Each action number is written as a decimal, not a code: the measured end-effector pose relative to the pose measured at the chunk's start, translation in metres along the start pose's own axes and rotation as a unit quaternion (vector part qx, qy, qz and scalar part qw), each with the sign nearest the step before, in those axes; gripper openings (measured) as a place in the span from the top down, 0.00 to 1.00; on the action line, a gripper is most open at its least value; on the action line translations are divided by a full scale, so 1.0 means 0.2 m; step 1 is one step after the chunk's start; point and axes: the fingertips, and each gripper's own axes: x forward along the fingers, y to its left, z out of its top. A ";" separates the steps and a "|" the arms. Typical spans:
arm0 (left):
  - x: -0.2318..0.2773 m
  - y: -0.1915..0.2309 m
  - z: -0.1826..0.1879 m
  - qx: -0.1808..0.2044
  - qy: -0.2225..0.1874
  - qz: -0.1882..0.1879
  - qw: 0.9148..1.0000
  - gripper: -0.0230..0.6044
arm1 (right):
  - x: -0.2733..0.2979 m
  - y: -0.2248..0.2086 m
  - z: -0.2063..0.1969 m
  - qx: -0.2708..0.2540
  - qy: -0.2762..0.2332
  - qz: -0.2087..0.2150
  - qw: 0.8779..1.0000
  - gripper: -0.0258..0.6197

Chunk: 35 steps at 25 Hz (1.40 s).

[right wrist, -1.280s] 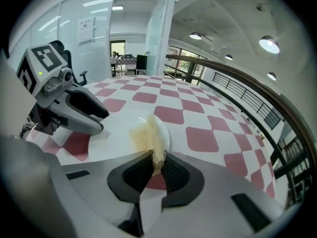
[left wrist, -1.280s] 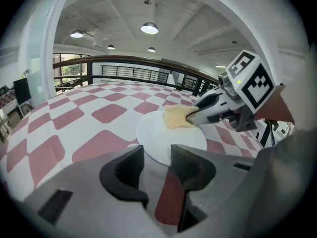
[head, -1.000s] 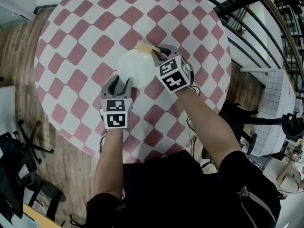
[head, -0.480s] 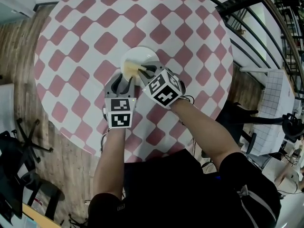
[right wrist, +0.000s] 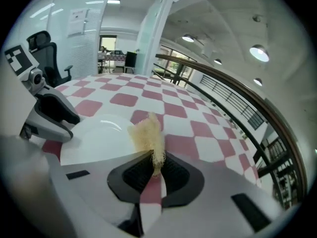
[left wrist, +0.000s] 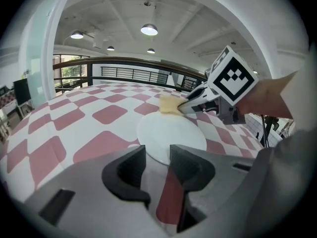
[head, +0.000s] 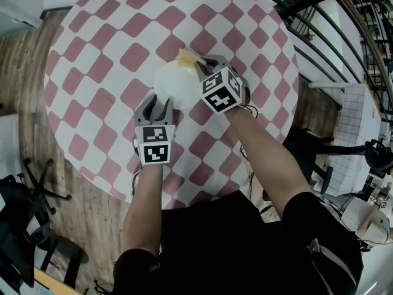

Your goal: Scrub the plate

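The right gripper (head: 201, 65) holds a yellow sponge (head: 186, 57) at the plate's (head: 172, 83) far edge. The left gripper (head: 157, 106) has just closed a little and is wide around the near rim.

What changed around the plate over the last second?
The right gripper, shut on the sponge, swept it across the plate toward the left gripper, then back out to the far rim where it started. The left gripper's jaws have just closed slightly. They stand apart, with the plate's near rim at the gap. The left gripper and the plate kept their places.
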 end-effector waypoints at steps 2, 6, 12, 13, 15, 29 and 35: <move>0.00 0.00 0.00 -0.001 0.001 0.001 1.000 0.71 | -0.08 -0.09 -0.07 0.054 -0.008 -0.008 0.998 0.88; 0.00 -0.01 -0.01 0.000 0.001 0.001 1.000 0.71 | -0.29 0.14 -0.11 0.067 -0.027 0.076 0.994 0.88; 0.00 0.00 -0.01 0.002 -0.002 0.006 1.000 0.72 | -0.20 0.53 -0.16 -0.012 0.024 0.136 0.990 0.88; -0.01 0.00 0.00 0.001 -0.003 0.007 1.000 0.74 | -0.17 0.52 -0.14 -0.021 0.025 0.129 0.991 0.88; -0.01 0.00 0.00 0.000 -0.006 0.010 1.000 0.76 | -0.12 0.50 -0.08 -0.045 0.025 0.117 0.992 0.88; 0.02 0.01 -0.03 -0.001 -0.005 0.011 1.000 0.77 | 0.00 0.07 -0.01 -0.041 0.023 -0.017 0.999 0.88; 0.02 0.01 -0.02 0.001 0.000 0.012 1.000 0.77 | -0.33 0.22 -0.12 -0.007 -0.005 0.069 0.998 0.88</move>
